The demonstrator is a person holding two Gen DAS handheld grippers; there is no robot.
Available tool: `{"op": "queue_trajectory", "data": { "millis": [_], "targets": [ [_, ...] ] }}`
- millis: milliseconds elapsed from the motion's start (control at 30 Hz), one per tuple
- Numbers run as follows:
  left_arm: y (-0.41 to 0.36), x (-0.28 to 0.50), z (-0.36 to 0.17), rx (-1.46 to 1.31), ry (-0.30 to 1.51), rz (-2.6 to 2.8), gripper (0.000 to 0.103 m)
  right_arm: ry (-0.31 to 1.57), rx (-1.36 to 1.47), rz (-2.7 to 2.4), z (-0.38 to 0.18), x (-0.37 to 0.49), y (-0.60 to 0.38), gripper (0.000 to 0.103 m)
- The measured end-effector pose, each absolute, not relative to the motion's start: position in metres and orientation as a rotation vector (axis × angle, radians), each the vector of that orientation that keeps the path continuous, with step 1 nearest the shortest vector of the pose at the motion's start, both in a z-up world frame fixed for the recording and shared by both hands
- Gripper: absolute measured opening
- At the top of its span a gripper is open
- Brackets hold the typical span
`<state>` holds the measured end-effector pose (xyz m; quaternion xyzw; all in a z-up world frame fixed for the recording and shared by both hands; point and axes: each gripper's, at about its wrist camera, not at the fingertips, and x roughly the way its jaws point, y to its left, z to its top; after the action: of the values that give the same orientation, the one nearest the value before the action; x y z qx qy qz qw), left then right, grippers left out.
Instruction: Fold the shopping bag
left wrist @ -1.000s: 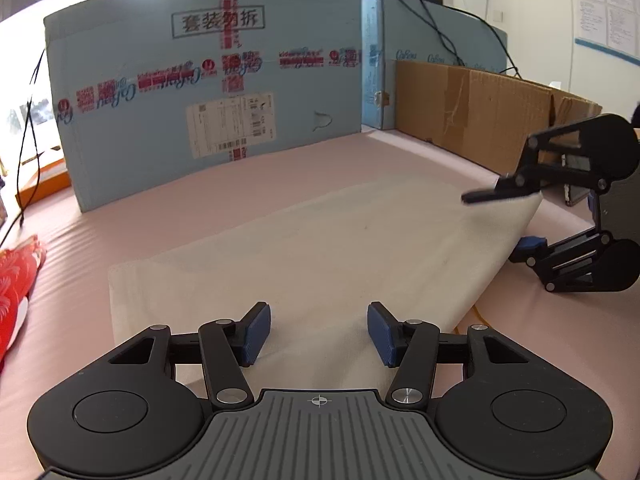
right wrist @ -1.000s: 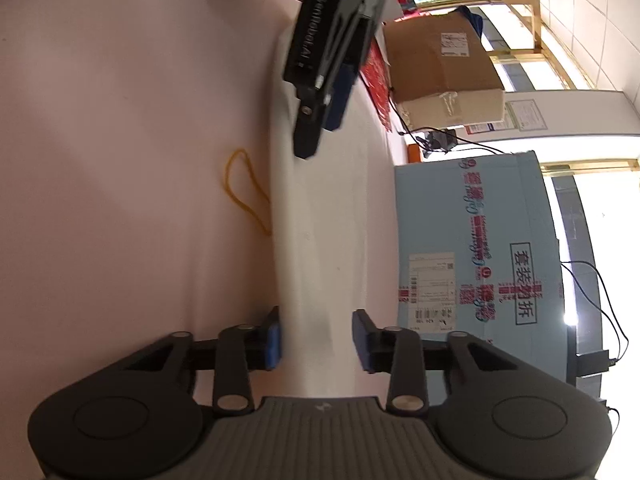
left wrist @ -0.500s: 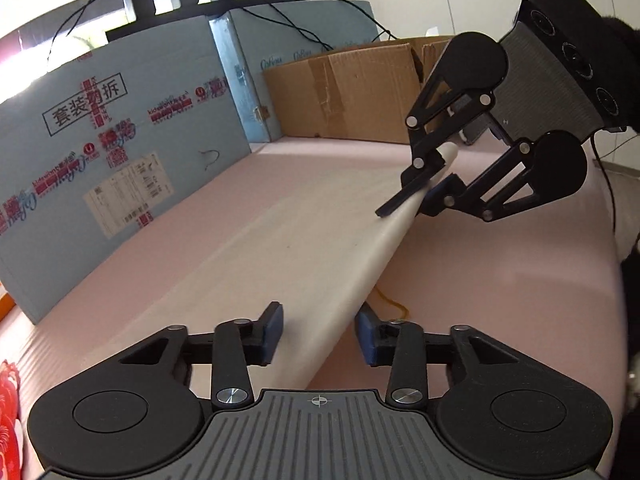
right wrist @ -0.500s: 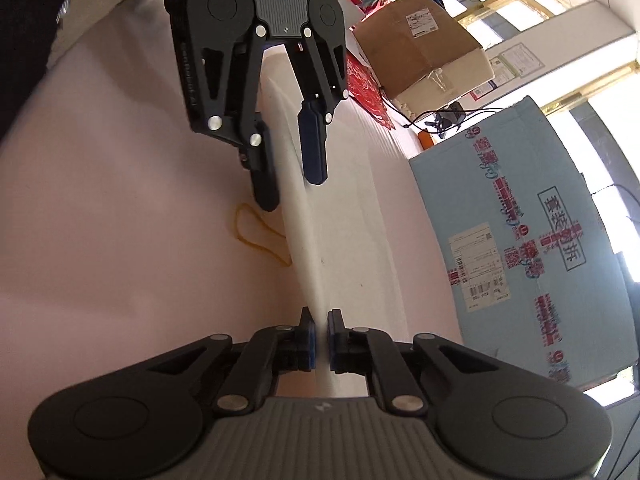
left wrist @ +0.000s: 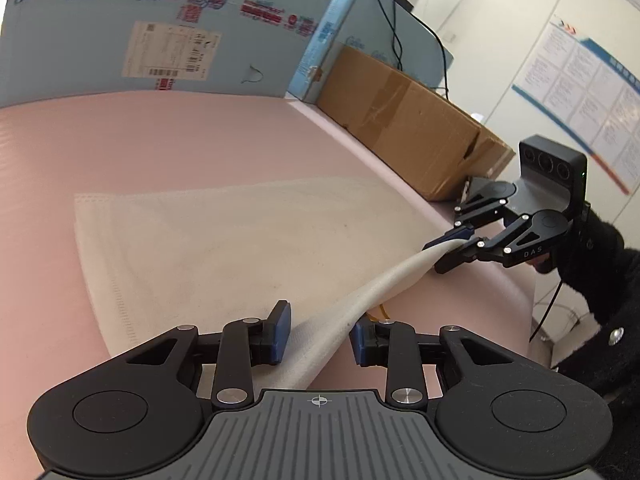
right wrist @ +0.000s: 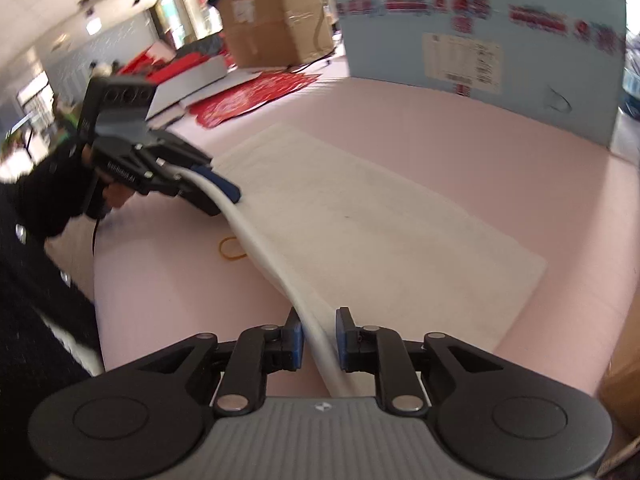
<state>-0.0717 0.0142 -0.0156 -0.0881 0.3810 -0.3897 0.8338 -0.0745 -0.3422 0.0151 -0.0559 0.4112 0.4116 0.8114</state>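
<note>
While the white bag (left wrist: 248, 240) lies spread flat on the pink bench (left wrist: 160, 136), its near edge is raised off the surface between the two grippers. The left gripper (left wrist: 318, 330) straddles one end of that edge: its jaws look part open in its own view, the fabric passing between the blue pads, though from the right wrist view they seem pinched on it, so the grip cannot be settled. The right gripper (right wrist: 318, 338) stands with narrow jaws about the other end, a little gap showing on each side in its own view; seen from the left wrist, the edge ends within its jaws. Lifting both ends together keeps the edge taut, which would let it be carried over the rest of the bag as a fold. A yellow loop (right wrist: 232, 249) lies on the bench beneath the lifted edge. "DAS" is legible on the right gripper; the blue box (left wrist: 140, 20) carries a shipping label and red print, blurred beyond reading. A brown carton (left wrist: 400, 120) stands beside it.
</note>
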Motion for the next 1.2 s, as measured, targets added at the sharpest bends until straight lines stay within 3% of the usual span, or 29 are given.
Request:
{"op": "queue_trajectory", "data": {
  "millis": [233,600,633,733,1033,1200],
  "targets": [
    [0.019,-0.078,-0.014,-0.177,0.764,-0.682,0.032,0.908,0.114,0.727,0.004,-0.071,-0.375,0.021],
    [0.01,-0.095,-0.009,-0.027,0.674,-0.435,0.035,0.841,-0.054,0.429,-0.002,-0.092,-0.355,0.025],
    [0.007,-0.097,-0.009,0.001,0.664,-0.413,0.04,0.831,-0.089,0.404,-0.001,-0.094,-0.351,0.029],
    [-0.004,-0.103,-0.011,0.12,0.632,-0.27,0.083,0.756,-0.255,0.25,-0.004,-0.107,-0.334,0.055],
    [-0.003,-0.104,-0.011,0.149,0.628,-0.23,0.085,0.413,-0.517,0.185,0.004,-0.144,-0.271,0.067],
    [0.0,-0.105,-0.013,0.128,0.635,-0.213,0.088,0.521,-0.388,0.338,-0.012,-0.129,-0.244,0.055]
  ]
}}
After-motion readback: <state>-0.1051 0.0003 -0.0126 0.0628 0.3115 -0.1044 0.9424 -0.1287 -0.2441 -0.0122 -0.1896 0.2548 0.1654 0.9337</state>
